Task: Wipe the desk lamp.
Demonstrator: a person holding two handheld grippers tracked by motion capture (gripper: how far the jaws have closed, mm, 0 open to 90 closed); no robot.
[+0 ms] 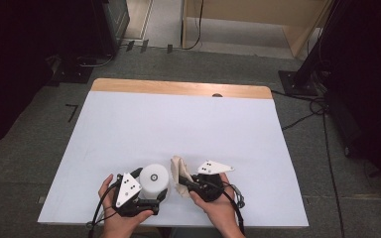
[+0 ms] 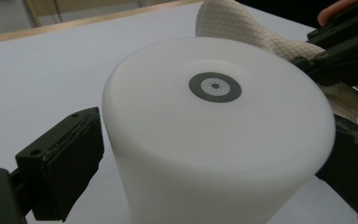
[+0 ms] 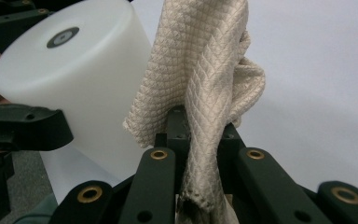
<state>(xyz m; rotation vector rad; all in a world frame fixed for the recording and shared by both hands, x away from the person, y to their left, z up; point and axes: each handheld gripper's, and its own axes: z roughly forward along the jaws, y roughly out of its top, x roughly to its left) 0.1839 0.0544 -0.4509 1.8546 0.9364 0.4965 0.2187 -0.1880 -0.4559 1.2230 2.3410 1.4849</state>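
In the high view, the left gripper [image 1: 151, 191] sits near the front edge of the surface [image 1: 178, 124], held by the person's left hand [image 1: 121, 218]. Its jaws stand wide around a white cylinder [image 1: 154, 179] that stands upright on the surface. Just beside it, the right gripper [image 1: 186, 184], held by the right hand [image 1: 221, 208], is closed on a beige cloth [image 1: 179, 171], which rises between the gripper and the cylinder. The surface is white with a wooden strip [image 1: 181, 88] along the far edge. Around it lies grey carpet floor [image 1: 25, 148] with dark cables [image 1: 302, 119], and dark stands are at the sides of the room.

In the left gripper view, the white cylinder [image 2: 214, 135] is between the two black jaws; a grey ring [image 2: 215, 87] marks the middle of its top. The right jaw lies against its side; if the left pad presses on it, I cannot tell. The cloth [image 2: 242, 28] and the right gripper [image 2: 307, 63] are behind it.

In the right gripper view, the jaws are nearly together and pinch the beige quilted cloth [image 3: 205, 79], which stands up in folds. The cylinder [image 3: 74, 79] is close to its left, with a jaw of the left gripper [image 3: 23, 128] against it.
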